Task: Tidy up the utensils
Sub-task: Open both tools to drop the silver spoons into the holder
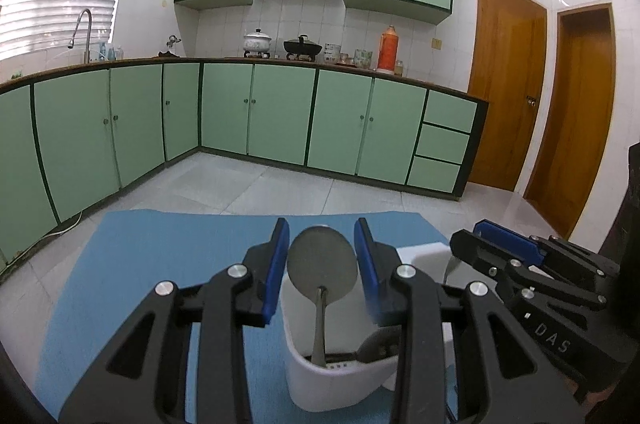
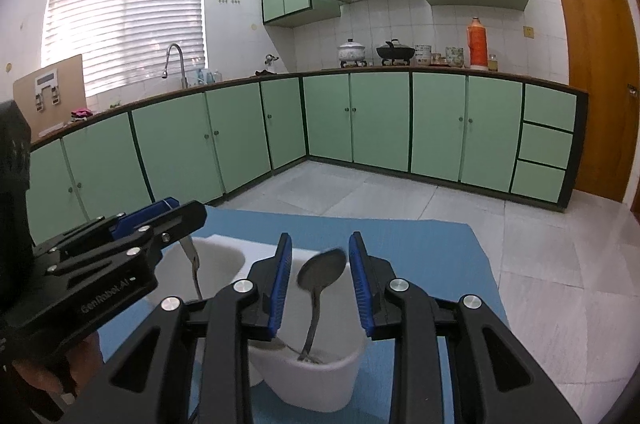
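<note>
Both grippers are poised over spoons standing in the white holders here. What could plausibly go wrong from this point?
1. The left gripper straddles the round spoon without visibly touching it; closing on the curved bowl could let it slip or twist.
2. The oval spoon leans between the open right gripper pads, so an off-center grab might tip the light white holder.
3. The grippers sit close together and could collide.
</note>
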Motion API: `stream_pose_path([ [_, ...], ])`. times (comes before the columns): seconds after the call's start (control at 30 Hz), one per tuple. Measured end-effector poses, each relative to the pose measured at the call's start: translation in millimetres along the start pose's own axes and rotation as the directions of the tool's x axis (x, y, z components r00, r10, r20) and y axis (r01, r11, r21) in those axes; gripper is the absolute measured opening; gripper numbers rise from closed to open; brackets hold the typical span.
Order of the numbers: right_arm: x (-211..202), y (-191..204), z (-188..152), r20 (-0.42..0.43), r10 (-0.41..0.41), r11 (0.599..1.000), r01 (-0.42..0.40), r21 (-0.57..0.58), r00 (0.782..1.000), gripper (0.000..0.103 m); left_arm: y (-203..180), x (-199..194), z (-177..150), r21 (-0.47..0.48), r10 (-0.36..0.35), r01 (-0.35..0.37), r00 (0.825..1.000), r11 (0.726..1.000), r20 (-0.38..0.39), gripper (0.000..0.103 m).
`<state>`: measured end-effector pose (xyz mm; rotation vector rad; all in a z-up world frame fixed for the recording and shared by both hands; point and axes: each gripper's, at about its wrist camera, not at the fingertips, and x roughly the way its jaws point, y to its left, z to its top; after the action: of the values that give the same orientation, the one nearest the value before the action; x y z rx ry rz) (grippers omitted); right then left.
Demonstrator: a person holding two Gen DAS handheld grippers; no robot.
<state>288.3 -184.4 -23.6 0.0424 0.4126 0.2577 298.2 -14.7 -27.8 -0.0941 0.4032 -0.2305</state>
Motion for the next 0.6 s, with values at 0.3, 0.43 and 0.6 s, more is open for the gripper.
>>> stream_pose_path([
  [0.3, -23, -3, -3, 0.024, -0.025, 1.000, 0.025, 0.001, 0.999, 0.052, 5, -21, -1, -0.018, -0.003, 0.003, 1.000, 1.000, 0.016, 0.061],
  [0.43, -40, -7, -8, 0.039, -0.048, 0.999, 0.047, 0.021, 0.998, 0.070, 9, -38, -4, -0.026, 0.011, -0.010, 1.000, 1.000, 0.026, 0.076],
  [0.6, -66, -12, -22, 0.041, -0.058, 0.997, 0.056, 0.055, 0.997, 0.088, 14, -62, -15, -0.039, 0.017, -0.016, 1.000, 0.999, 0.016, 0.090],
])
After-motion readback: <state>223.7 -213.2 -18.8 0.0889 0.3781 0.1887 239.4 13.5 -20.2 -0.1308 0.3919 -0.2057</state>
